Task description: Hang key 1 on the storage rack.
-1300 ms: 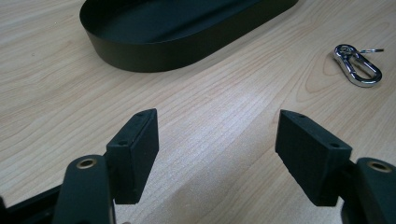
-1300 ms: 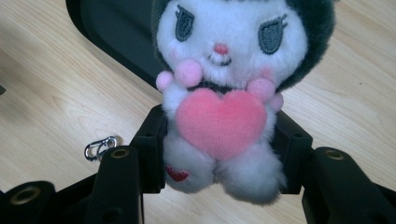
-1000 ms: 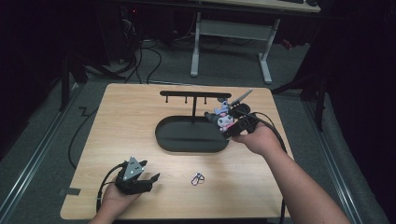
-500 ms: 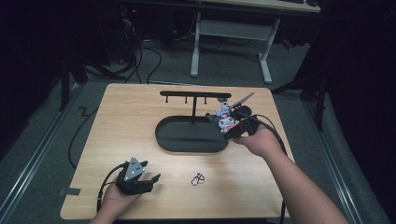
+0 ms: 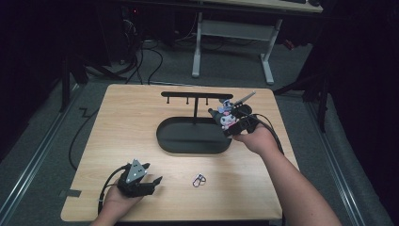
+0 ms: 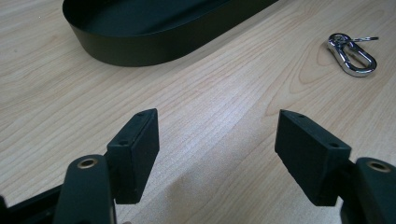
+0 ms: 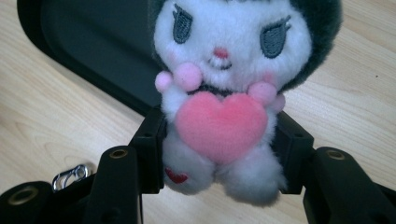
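My right gripper [image 7: 219, 154] clamps the plush toy [image 7: 224, 88] by its lower body above the black tray's [image 5: 188, 141] near rim, presumably for hanging on the rack [image 5: 196, 95] beyond, while my left gripper [image 6: 217, 154] rests open and empty on the table [image 5: 127, 122], short of the carabiner [image 6: 351, 52].

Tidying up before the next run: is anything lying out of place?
The metal clip lies loose on the bare table, outside the black tray. The plush toy is clamped in the right tongs.
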Demonstrator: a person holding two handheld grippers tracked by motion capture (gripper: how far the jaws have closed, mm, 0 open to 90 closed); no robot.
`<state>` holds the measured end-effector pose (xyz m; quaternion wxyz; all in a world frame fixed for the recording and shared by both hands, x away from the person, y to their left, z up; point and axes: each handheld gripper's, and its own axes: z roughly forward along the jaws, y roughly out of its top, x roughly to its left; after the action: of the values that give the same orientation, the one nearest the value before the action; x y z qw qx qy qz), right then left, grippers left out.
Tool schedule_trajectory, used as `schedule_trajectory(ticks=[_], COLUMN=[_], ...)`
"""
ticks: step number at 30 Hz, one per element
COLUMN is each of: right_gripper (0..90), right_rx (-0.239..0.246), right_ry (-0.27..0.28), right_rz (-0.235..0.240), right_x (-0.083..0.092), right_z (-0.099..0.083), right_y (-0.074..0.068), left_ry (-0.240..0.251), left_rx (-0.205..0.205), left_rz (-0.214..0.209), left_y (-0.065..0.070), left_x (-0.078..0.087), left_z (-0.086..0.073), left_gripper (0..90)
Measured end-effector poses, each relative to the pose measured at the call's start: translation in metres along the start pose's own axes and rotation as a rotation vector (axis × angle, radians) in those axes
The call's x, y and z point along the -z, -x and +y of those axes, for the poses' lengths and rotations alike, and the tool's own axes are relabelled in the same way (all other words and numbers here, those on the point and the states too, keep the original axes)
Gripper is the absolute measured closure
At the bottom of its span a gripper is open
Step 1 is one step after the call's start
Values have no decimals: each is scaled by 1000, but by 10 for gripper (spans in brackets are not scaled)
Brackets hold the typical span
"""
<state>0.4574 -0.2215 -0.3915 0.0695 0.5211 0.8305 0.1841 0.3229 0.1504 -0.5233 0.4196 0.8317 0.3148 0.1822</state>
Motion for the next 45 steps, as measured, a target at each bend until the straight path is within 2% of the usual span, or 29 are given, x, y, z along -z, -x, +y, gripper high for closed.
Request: schedule_trajectory(ticks=[7,8,11,16,22,24,27,28,31,32,34,35,36,39,40,42,45], right_gripper=[418,374,345,354,387,408,412,429,432,438,440,442,442,440,440,440,444], right_rx=[-28,-39,-44,-43,-27,-12,-14,12,4,11,7,4,4,-7,-7,-32,-31], right_ry=[12,15,32,50,70,78,80,87,82,100,104,114,114,145,145,181,221], right_rz=[20,24,21,28,45,35,36,23,26,29,32,31,31,42,42,52,41], right_x=[-10,-13,-11,-6,-4,-6,-8,-9,-12,-14,-16,-19,-19,-30,-30,-35,-42], right_z=[-1,-2,-4,-10,-27,-38,-45,-52,-60,-69,-73,-83,-83,-106,-106,-119,-137], right_y=[5,7,9,9,5,0,-1,-4,-5,-5,-5,-5,-5,-5,-5,-4,-6], left_ry=[-7,-11,-11,-5,-3,-3,-6,-3,-5,-2,-7,-10,-10,-9,-9,-10,-13], left_rx=[-2,-3,-3,3,2,3,3,7,13,13,10,12,12,13,13,14,14], left_rz=[-1,-2,0,3,4,2,0,-4,-13,-12,-17,-22,-22,-29,-29,-33,-36], left_y=[0,0,-1,-1,0,0,0,1,1,1,2,2,2,3,3,4,5], left_x=[0,0,0,-1,-2,-2,-2,-2,-2,-2,-2,-2,-2,-3,-3,-3,-3], left_z=[-1,-1,0,-1,0,1,1,1,2,2,2,2,2,2,2,3,3], left_gripper=[313,313,313,312,312,312,313,314,322,324,326,330,331,338,339,341,345])
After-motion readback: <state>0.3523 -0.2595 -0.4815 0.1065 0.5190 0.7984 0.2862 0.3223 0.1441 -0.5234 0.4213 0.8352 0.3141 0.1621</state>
